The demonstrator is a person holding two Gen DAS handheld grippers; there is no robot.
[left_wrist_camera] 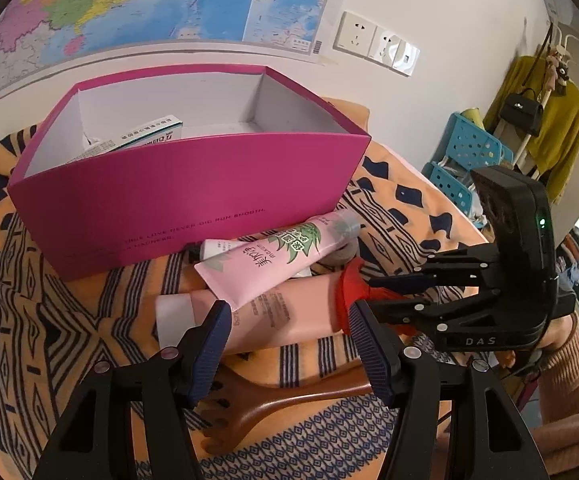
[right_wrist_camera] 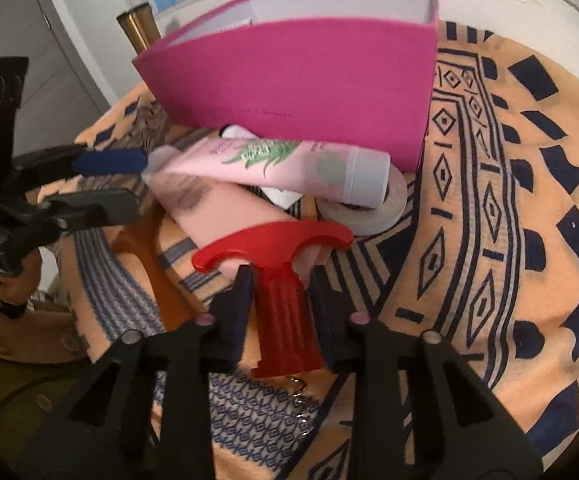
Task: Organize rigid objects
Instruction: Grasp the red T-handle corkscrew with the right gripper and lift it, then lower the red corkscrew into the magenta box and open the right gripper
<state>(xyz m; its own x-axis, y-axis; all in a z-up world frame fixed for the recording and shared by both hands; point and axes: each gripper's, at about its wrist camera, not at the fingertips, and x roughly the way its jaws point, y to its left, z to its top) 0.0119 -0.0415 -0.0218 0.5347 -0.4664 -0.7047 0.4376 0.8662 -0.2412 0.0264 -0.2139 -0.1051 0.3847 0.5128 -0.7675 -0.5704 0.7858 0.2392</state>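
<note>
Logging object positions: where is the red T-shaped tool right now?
In the right wrist view, the red T-shaped tool sits between the right gripper fingers, its crossbar against the peach tube.

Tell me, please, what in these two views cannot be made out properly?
- Left wrist view: the contents of the pink box; its front wall hides all but a carton's top.
- Right wrist view: the white item under the pink tube, mostly covered.
- Right wrist view: the tape roll, partly hidden by the tube's cap.
</note>
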